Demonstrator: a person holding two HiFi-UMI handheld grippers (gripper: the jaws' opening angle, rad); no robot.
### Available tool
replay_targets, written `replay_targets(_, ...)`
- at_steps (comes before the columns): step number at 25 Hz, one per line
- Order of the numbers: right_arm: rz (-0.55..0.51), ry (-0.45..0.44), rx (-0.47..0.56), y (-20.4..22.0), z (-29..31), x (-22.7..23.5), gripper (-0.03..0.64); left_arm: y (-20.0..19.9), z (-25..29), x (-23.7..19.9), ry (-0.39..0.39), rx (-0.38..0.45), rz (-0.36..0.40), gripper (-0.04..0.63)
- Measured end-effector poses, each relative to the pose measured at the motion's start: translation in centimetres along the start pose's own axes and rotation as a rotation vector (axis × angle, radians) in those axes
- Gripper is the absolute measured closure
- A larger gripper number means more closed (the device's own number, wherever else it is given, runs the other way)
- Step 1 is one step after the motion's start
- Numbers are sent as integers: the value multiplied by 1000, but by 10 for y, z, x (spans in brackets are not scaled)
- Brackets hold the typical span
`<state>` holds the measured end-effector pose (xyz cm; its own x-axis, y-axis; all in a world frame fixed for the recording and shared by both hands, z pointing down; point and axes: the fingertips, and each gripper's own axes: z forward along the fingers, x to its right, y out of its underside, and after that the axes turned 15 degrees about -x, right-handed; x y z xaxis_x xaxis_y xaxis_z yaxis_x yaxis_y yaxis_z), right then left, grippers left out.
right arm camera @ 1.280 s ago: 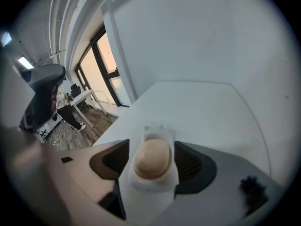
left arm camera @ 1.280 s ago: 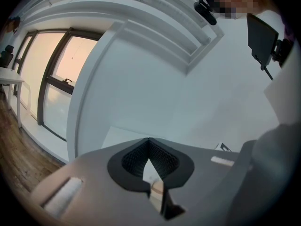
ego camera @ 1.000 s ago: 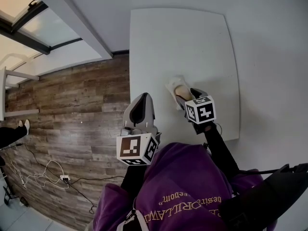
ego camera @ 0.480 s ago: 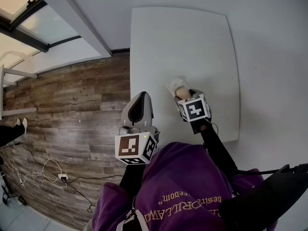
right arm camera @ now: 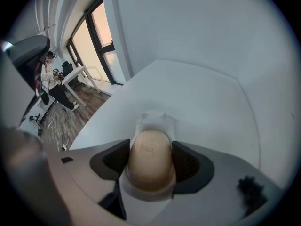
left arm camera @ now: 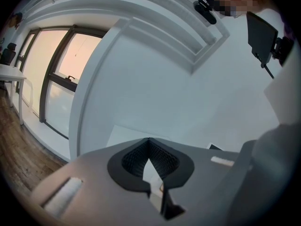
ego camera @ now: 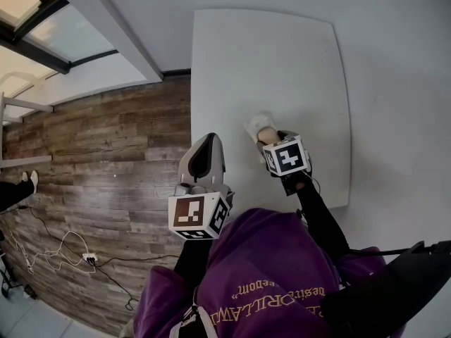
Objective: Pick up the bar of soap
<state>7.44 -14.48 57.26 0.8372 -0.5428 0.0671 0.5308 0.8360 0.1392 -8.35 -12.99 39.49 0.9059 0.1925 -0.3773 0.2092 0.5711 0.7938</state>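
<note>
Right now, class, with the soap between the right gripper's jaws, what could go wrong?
The smooth, rounded beige soap bar could slip from the pads of the right gripper when lifted. The white dish under it might cling and rise too, then drop.

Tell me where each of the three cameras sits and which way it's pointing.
Head view: on the person's head, looking steeply down at the white table and wood floor; shows the purple sweatshirt, left gripper and right gripper.
Left gripper view: rides the left gripper, facing a wall and window; its jaws are together, empty.
Right gripper view: rides the right gripper, looking across the table; its jaws clasp the bar of soap.
Shared: head and right gripper views both show the soap on its white dish.
</note>
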Motion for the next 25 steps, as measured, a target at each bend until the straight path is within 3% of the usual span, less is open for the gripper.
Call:
replay_targets(8, -70, -129, -63, 11, 0, -11, 328, 1, 0, -14, -33, 7, -16, 591)
replay_targets(21, -183, -131, -202, 14, 11, -26, 328, 1, 6, -10, -22, 0, -20, 591)
replay_targets(25, -194, -108, -192, 13, 11, -28, 330, 0, 3, -13, -31, 4, -23, 591)
